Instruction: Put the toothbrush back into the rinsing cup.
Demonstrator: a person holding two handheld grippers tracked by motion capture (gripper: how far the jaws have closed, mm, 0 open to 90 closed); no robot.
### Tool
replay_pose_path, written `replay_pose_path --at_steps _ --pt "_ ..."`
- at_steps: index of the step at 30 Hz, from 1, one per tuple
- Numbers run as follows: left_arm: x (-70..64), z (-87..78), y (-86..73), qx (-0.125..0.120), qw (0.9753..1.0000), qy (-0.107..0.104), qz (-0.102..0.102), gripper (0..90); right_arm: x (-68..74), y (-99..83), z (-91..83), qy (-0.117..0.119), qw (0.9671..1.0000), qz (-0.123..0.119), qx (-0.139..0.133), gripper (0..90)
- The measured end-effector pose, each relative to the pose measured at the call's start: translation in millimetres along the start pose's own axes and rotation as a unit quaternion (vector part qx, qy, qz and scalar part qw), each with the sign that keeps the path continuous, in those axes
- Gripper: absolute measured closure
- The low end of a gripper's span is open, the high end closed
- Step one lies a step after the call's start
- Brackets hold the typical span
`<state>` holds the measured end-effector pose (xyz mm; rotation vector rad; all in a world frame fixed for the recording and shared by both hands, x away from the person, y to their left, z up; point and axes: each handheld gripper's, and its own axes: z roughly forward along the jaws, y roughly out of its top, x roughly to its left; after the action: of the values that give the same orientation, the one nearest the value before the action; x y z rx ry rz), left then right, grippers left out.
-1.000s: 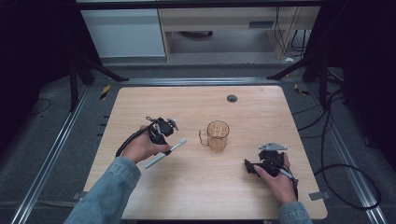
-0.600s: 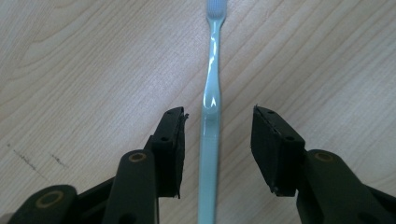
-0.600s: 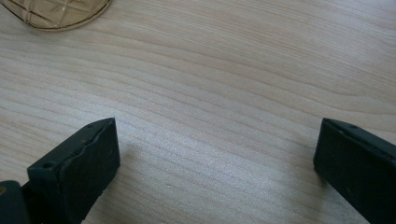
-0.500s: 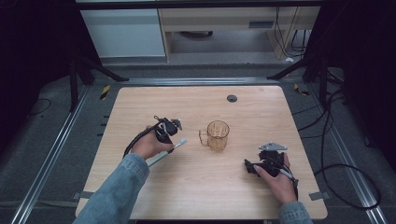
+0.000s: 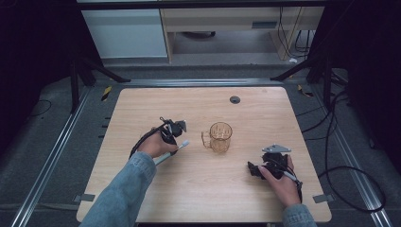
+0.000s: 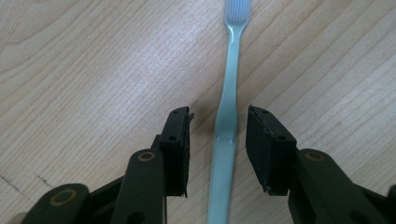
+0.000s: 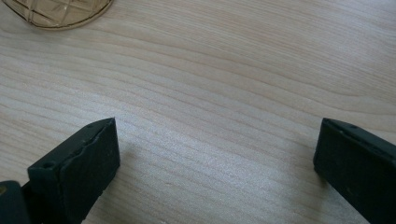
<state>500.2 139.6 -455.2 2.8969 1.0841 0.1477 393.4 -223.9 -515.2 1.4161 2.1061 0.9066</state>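
A pale blue toothbrush (image 6: 227,116) lies flat on the wooden table (image 5: 198,109), left of the amber glass mug (image 5: 220,136). In the high view its long axis runs diagonally, the bristle head pointing up and right toward the mug. The left gripper (image 6: 218,142) straddles the handle, jaws apart with a gap on each side. The right gripper (image 7: 215,163) rests on bare table, jaws wide apart, nothing between them.
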Motion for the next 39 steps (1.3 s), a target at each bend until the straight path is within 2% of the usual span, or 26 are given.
replay_pose_path --at_steps 4,10,16,39 --pt "1.1 0.4 0.4 -0.002 1.0000 -0.001 -0.004 61.0 0.2 0.1 -0.2 0.001 1.0000 0.002 0.000 0.7" --pt "-2.0 3.7 2.3 0.007 1.0000 -0.003 0.004 65.3 0.2 0.1 0.0 0.001 1.0000 0.001 0.000 0.7" --pt "-2.0 6.9 4.0 0.009 0.9999 -0.003 0.003 67.4 0.2 0.1 0.0 0.001 1.0000 0.001 0.000 0.7" --pt "-2.9 8.0 6.1 0.005 0.9999 -0.014 0.007 78.1 -0.4 -0.2 -0.2 0.003 1.0000 -0.002 0.000 0.7"
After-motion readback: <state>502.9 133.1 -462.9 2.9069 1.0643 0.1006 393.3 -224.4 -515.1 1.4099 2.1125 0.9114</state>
